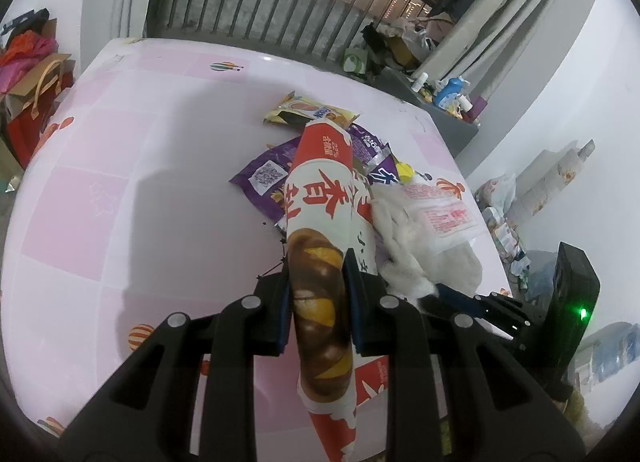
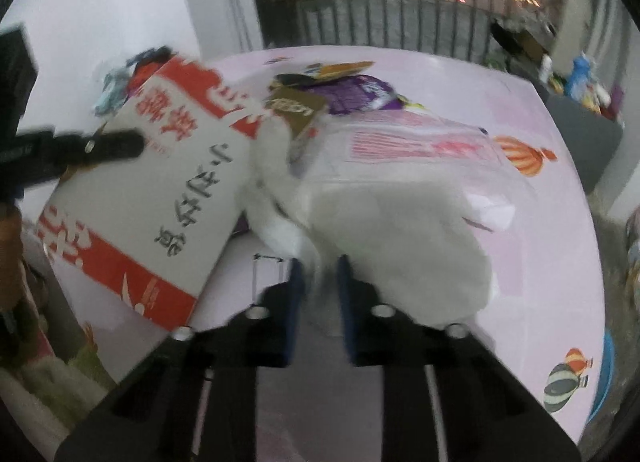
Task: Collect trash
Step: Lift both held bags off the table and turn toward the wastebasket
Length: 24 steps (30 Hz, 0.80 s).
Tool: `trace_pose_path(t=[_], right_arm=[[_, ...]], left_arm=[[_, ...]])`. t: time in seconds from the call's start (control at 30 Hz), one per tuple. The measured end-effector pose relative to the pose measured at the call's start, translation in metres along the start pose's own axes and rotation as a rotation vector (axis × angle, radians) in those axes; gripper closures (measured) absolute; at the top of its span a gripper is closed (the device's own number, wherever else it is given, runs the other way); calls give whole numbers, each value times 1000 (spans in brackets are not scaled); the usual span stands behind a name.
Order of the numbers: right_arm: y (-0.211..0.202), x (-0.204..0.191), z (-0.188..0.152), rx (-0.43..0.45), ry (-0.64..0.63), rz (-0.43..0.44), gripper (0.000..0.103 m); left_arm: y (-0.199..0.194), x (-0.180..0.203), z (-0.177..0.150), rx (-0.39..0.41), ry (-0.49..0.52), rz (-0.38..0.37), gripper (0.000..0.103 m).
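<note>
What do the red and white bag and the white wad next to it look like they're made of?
Red and white bag: likely printed paper with a matte finish, holding stiff creases. White wad: looks like crumpled tissue or soft paper with a fuzzy, dull surface; blur leaves it uncertain.

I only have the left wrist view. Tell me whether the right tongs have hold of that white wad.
Observer: Yes. The right wrist view shows the right tongs shut on the near edge of the white wad.
Operator: Describe the bag's side I can't see.
Observer: The bag has a broad white face with black characters and red bands. The left tongs pinch its upper edge.
Operator: Report anything beyond the table on the right.
Observer: A blue rim shows there. I cannot tell what it is.
</note>
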State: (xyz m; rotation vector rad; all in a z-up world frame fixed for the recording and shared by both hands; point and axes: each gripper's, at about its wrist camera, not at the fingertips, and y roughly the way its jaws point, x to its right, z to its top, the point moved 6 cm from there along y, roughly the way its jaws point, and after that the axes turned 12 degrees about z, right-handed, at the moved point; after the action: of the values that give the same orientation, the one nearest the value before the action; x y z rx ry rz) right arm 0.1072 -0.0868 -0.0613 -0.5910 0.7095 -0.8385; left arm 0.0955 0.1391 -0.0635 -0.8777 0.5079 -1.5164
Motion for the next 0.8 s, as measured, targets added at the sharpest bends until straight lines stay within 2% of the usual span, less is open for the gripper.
trace_pose_path(t=[0.1, 0.23, 0.37, 0.8], right_arm=[[1, 10, 3, 8, 83, 66, 97], [-7, 11, 4, 34, 126, 133, 98], [-29, 3, 17, 103, 157, 231, 98], [-91, -16, 55, 286, 205, 458, 98]], left_arm=[[-3, -2, 1, 9, -5, -4, 83], [-13, -4, 3, 33, -5, -10, 82], [-26, -4, 9, 68, 0, -4, 83], [-68, 6, 26, 176, 27, 4, 83]])
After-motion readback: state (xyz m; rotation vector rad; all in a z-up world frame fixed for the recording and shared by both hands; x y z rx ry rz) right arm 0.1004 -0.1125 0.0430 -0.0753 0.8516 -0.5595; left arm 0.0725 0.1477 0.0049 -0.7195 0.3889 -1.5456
